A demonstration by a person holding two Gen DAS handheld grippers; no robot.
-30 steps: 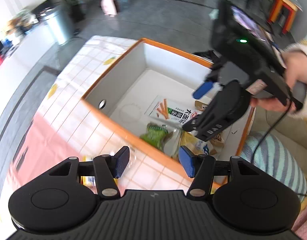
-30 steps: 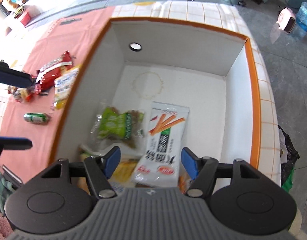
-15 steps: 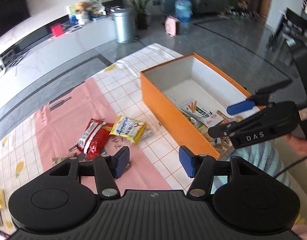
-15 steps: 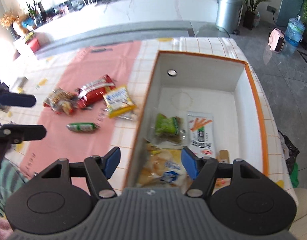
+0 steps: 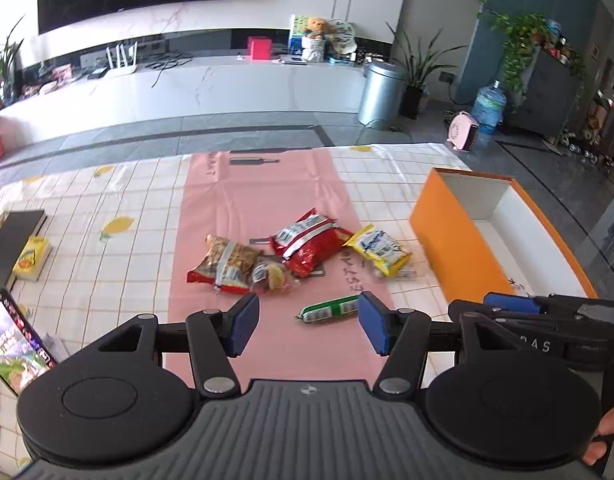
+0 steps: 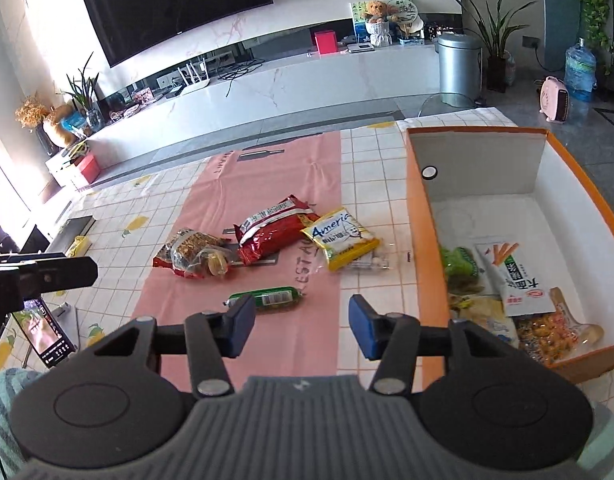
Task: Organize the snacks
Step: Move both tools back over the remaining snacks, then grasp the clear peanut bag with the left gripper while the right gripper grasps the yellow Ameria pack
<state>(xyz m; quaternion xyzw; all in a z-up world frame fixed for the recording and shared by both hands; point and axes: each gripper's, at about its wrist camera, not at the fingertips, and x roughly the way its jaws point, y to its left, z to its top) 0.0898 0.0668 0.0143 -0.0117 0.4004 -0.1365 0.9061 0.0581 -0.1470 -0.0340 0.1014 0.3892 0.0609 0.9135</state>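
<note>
Both my left gripper (image 5: 307,328) and right gripper (image 6: 299,326) spread, empty; green sausage (image 6: 267,298) lies on pink mat (image 6: 267,344) beside orange box (image 6: 427,280); round casing may roll or squirt from pads.

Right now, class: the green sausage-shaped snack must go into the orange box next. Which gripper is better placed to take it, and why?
Probably the left gripper: the green sausage snack lies just ahead between its open fingers. The right gripper points beside it, nearer the orange box.
</note>
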